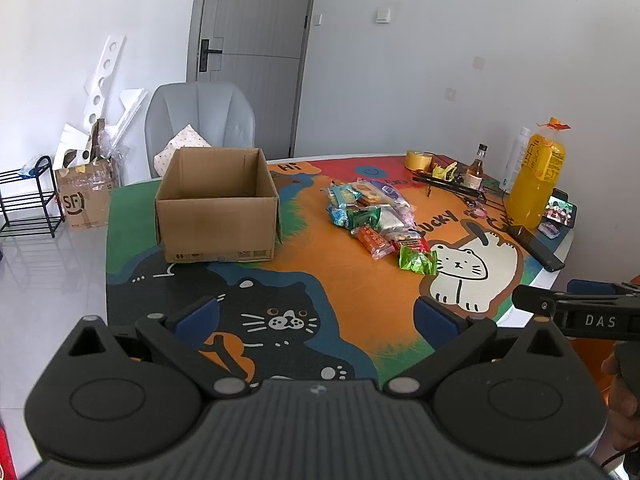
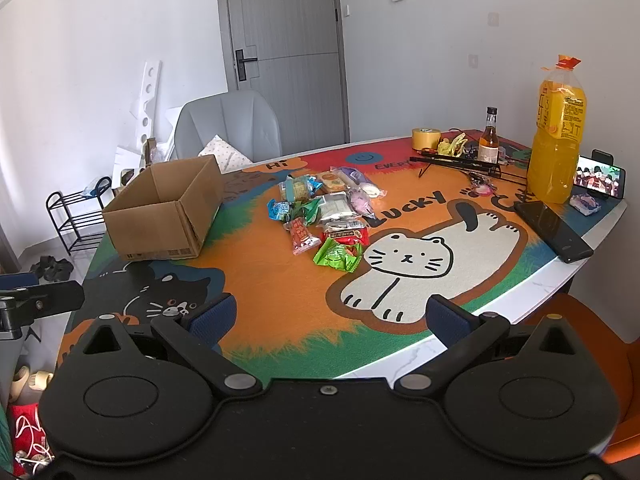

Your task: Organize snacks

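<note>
A heap of several wrapped snacks (image 1: 376, 216) (image 2: 324, 216) lies mid-table on the colourful cat mat (image 1: 352, 312) (image 2: 272, 280). A green packet (image 1: 418, 260) (image 2: 339, 256) is the nearest piece. An open, empty cardboard box (image 1: 216, 208) (image 2: 164, 212) stands to the left of the heap. My left gripper (image 1: 316, 320) hovers open over the near edge, well short of the box and snacks. My right gripper (image 2: 332, 316) is open too, over the front edge, with nothing between its fingers. The right gripper's tip (image 1: 576, 308) shows at the left view's right side.
An orange juice bottle (image 2: 556, 136), a small glass bottle (image 2: 489, 136), a tape roll (image 2: 426, 138), a propped phone (image 2: 600, 178) and a flat black phone (image 2: 554, 230) sit along the right and far edge. A grey chair (image 1: 200, 120) stands behind the box.
</note>
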The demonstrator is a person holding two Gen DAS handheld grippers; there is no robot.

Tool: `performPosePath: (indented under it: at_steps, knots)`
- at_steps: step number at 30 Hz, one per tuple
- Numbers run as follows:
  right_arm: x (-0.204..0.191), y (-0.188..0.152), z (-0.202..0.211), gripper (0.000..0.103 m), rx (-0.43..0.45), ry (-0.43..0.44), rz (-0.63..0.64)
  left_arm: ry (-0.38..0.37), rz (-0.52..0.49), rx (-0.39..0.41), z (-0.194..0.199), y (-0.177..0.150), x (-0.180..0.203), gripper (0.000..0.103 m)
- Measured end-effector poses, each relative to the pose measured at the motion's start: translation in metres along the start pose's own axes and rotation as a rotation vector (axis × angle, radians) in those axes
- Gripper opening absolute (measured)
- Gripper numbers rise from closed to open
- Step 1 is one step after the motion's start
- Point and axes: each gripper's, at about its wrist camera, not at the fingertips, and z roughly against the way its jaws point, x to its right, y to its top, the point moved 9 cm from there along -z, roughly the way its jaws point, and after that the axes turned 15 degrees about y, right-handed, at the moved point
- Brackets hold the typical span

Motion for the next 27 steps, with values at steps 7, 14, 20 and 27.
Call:
performPosePath:
  at_steps: [7,14,20,27]
  knots:
    - [0.002,0.000,-0.003,0.103,-0.007,0.003,0.005,0.000,0.006,0.001,-0.001,0.004,0.002,0.103]
    - [0.009,0.002,-0.016,0.103,-0.029,0.010,0.001,0.003,0.004,-0.017,-0.011,0.005,0.006,0.103]
    - [0.020,0.005,-0.030,0.103,-0.055,0.013,-0.003,0.006,0.023,-0.041,-0.026,0.009,0.010,0.103]
    - [0.034,0.009,-0.046,0.103,-0.073,0.048,-0.027,-0.004,0.038,-0.055,-0.044,0.017,0.020,0.102]
